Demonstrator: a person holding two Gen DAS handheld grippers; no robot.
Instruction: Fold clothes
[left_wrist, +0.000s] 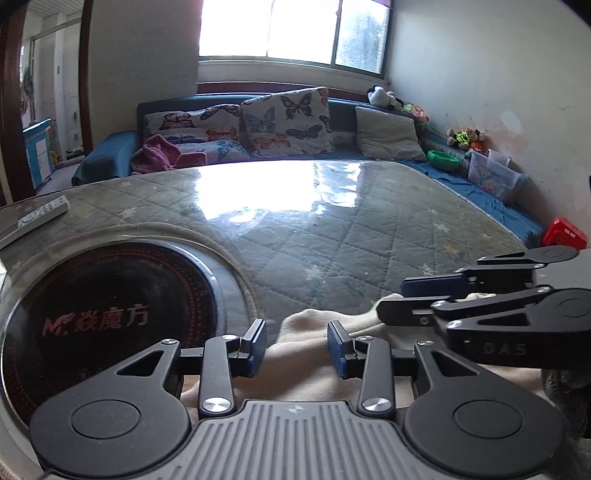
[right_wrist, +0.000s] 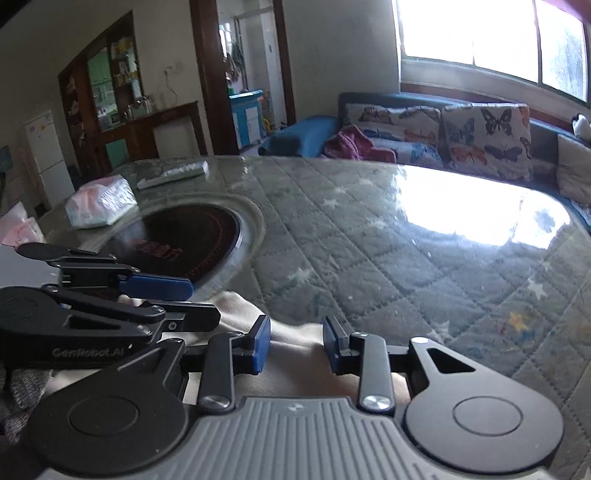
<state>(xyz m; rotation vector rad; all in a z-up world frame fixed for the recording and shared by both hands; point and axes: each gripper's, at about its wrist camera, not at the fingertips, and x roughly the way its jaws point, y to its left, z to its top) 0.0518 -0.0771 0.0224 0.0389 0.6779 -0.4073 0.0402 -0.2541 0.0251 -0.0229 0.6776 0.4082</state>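
Two grippers side by side over a cream garment (left_wrist: 314, 354) bunched at the near edge of the quilted table (left_wrist: 369, 221), left gripper (left_wrist: 297, 349) jaws partly apart with cloth lying between, pads not pinching, right gripper (right_wrist: 296, 345) same deal, its fingers (right_wrist: 261, 343) clear of the fabric

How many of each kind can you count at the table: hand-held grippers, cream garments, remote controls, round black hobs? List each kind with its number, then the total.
Grippers: 2 (left gripper, right gripper)
Cream garment: 1
Remote control: 1
Round black hob: 1
Total: 5
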